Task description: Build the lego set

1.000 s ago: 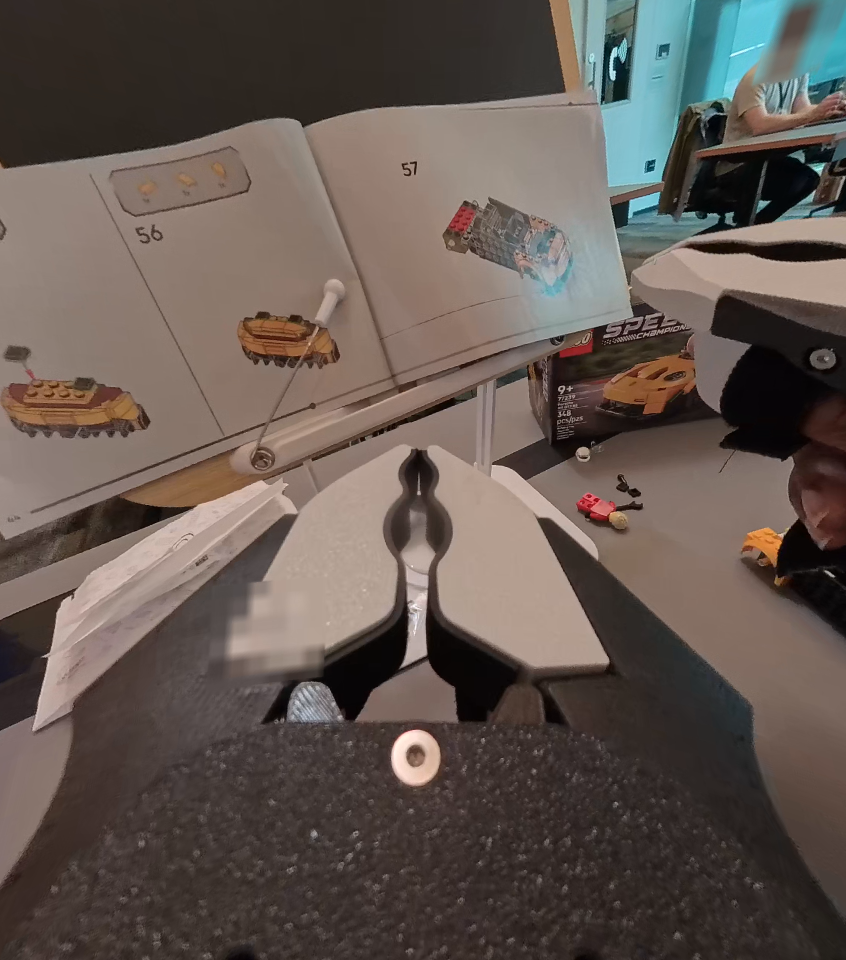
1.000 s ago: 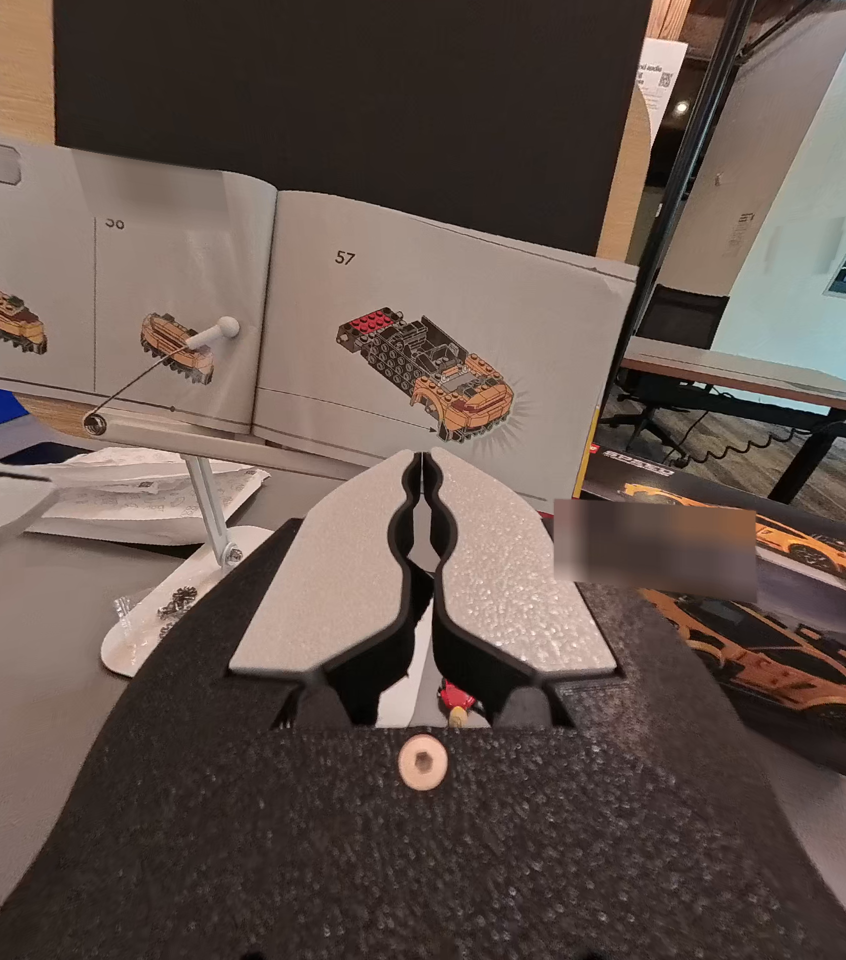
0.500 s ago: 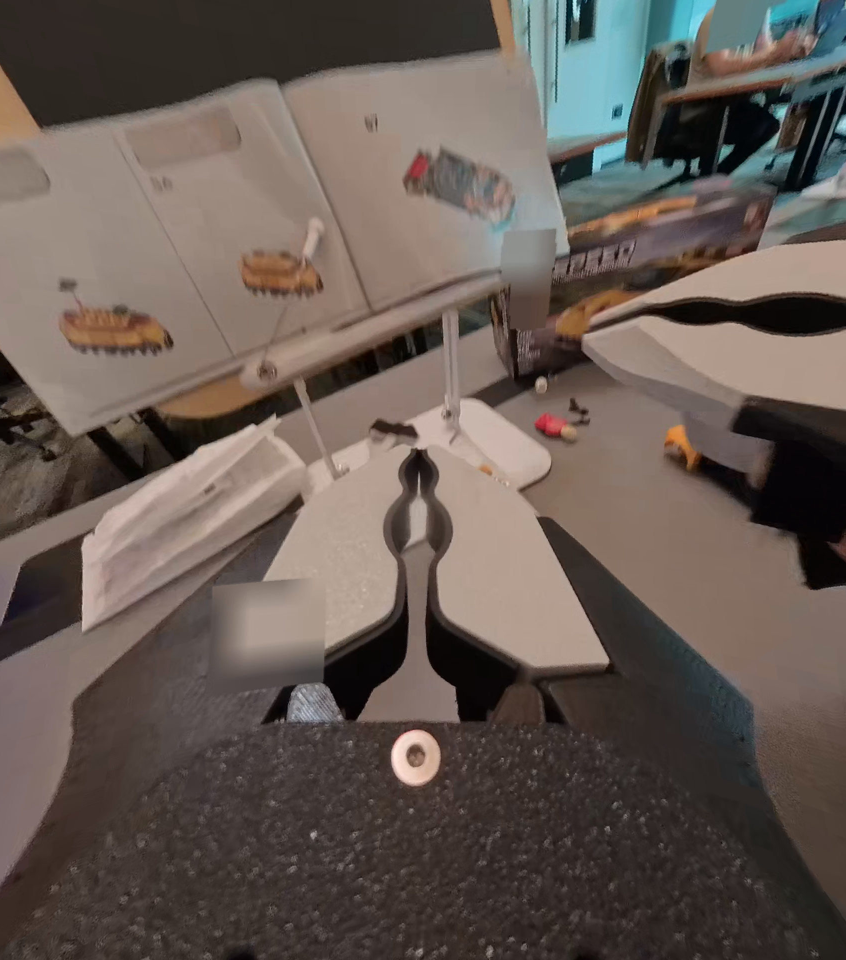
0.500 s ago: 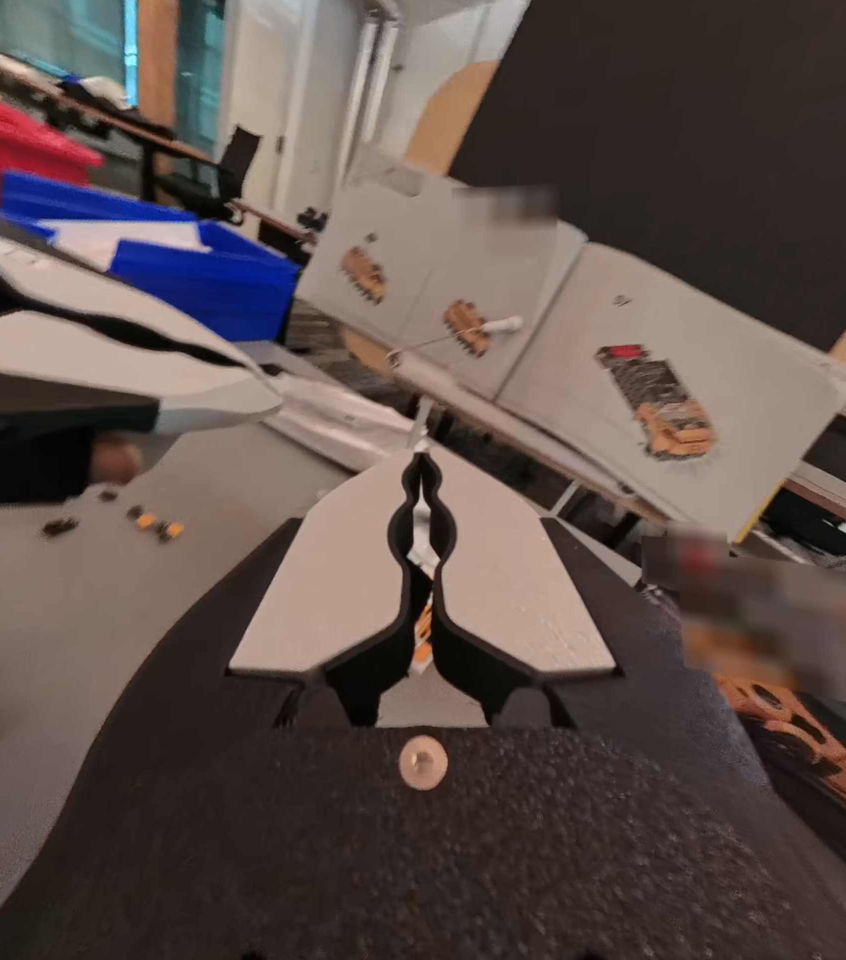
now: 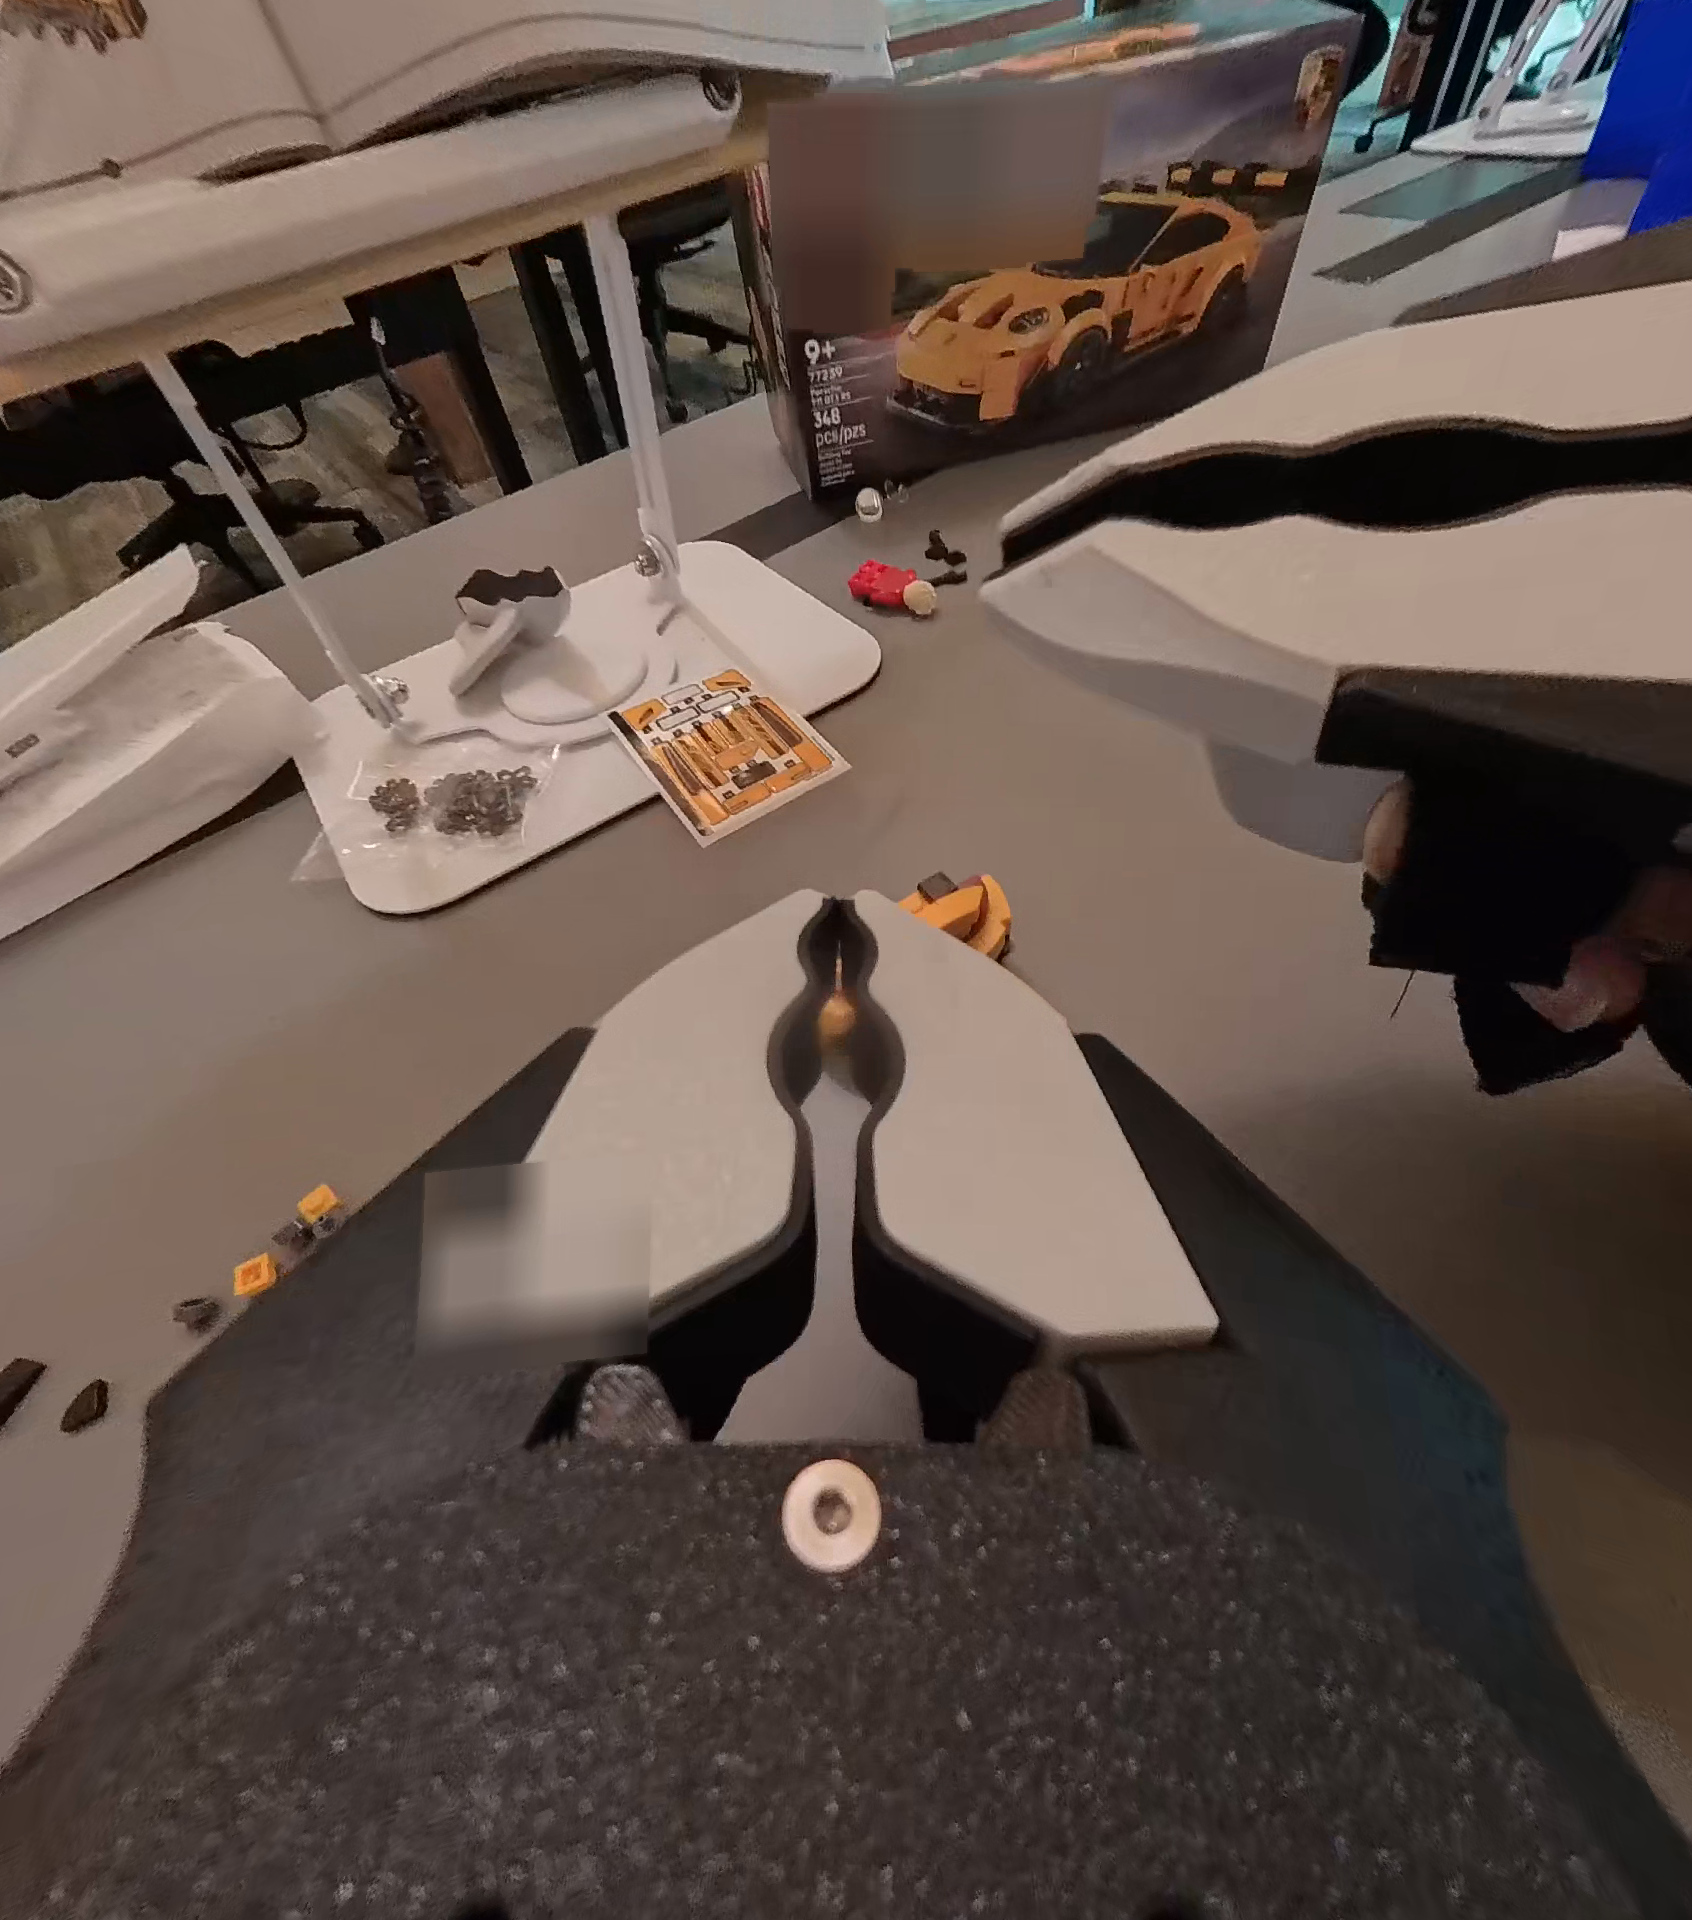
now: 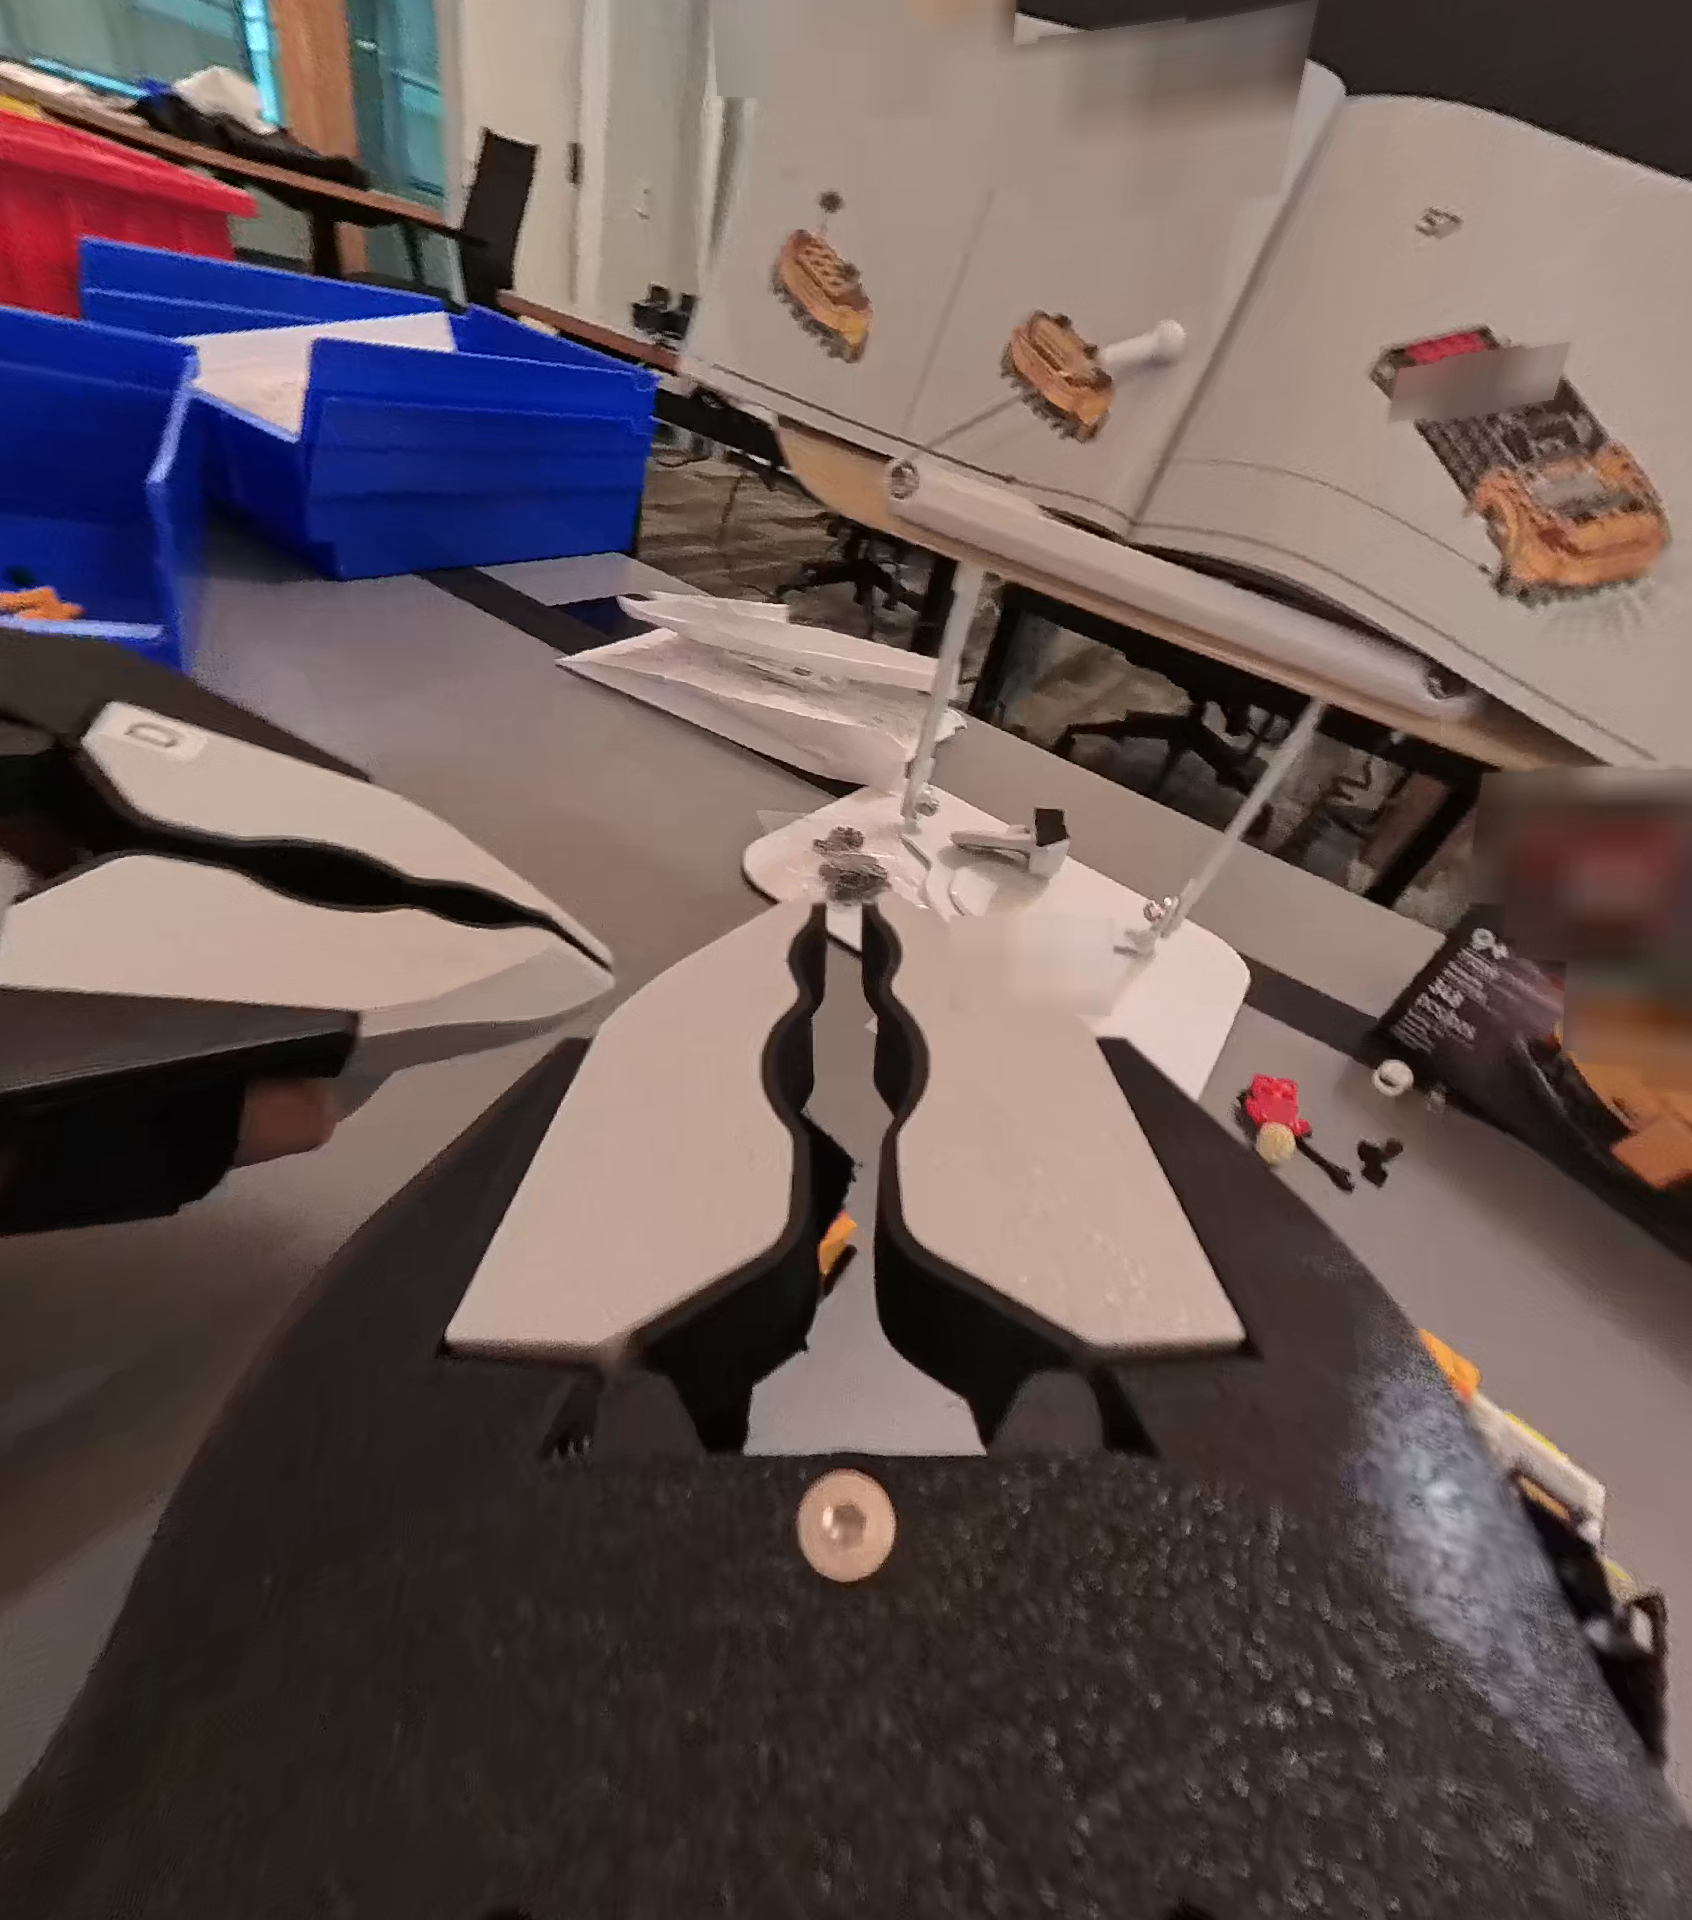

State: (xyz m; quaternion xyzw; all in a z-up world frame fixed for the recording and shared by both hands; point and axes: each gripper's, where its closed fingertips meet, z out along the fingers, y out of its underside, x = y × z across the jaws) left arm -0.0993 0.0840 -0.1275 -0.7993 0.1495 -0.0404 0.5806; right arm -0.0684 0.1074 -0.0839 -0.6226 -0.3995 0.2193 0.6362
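Observation:
My left gripper (image 5: pixel 837 906) is shut, low over the grey table (image 5: pixel 1185 935). Its tips are just short of a small orange-and-black Lego sub-assembly (image 5: pixel 967 906). A small tan blob (image 5: pixel 837 1016) shows through the hollow between its fingers; I cannot tell whether it is held. My right gripper (image 6: pixel 842 912) has its jaws slightly parted, with orange and black Lego (image 6: pixel 837 1236) visible below the gap. It also shows in the left wrist view (image 5: pixel 1003 556), above and to the right of the sub-assembly. The left gripper shows at the left of the right wrist view (image 6: pixel 593 956).
The open instruction booklet (image 6: pixel 1237 312) sits on a white stand (image 5: pixel 769 665). Nearby are a sticker sheet (image 5: pixel 728 758), a bag of dark parts (image 5: pixel 452 800), the Lego box (image 5: pixel 1081 312), a red piece (image 5: pixel 878 584) and small loose pieces (image 5: pixel 302 1236). Blue bins (image 6: pixel 406 447) stand far left. Spacing between my two grippers at the tips: around 6 cm. Left tips and right tips are each some 25 cm from the red piece (image 5: pixel 878 584). Look for it in the right wrist view (image 6: pixel 1265 1100) too.
Both views have swung down from the booklet to the table. The left gripper has come down close to the orange sub-assembly. The right gripper's jaws have parted slightly.

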